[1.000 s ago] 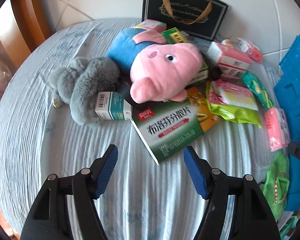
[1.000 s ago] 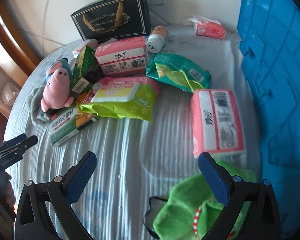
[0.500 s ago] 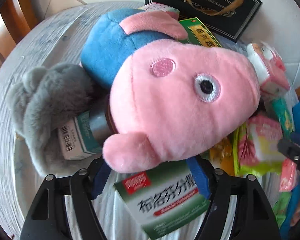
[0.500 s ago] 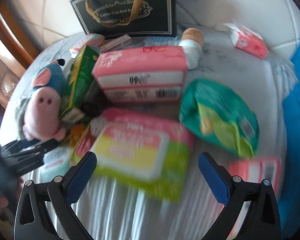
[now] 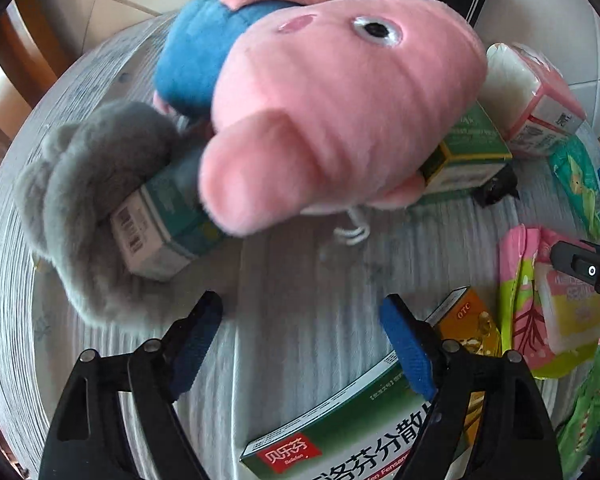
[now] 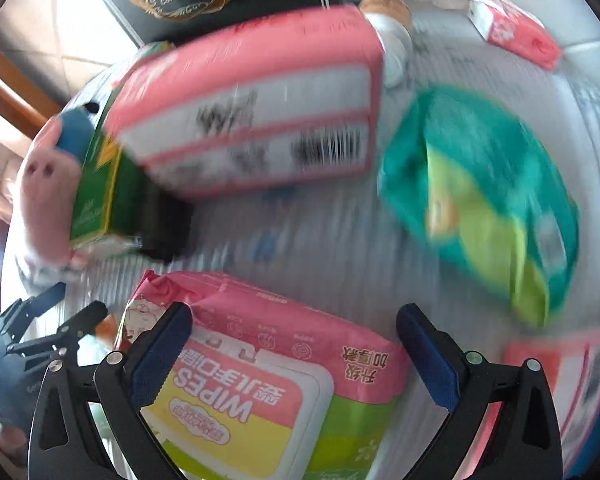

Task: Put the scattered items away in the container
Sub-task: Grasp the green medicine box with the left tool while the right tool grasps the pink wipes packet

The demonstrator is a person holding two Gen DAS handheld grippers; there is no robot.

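Pink plush pig (image 5: 332,120) lies just beyond the left tool (image 5: 300,344), whose jaws gape wide and hold nothing. Beside the pig, the right tool (image 6: 296,352), equally wide, straddles the wipes pack (image 6: 260,392). Closing on the pig's snout alone could let it slip, or drag the gray plush (image 5: 84,208) along.

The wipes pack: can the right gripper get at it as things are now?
Probably yes. The right gripper is open, and the wipes pack lies flat between its fingers with nothing on top. The picture is blurred, so contact cannot be judged.
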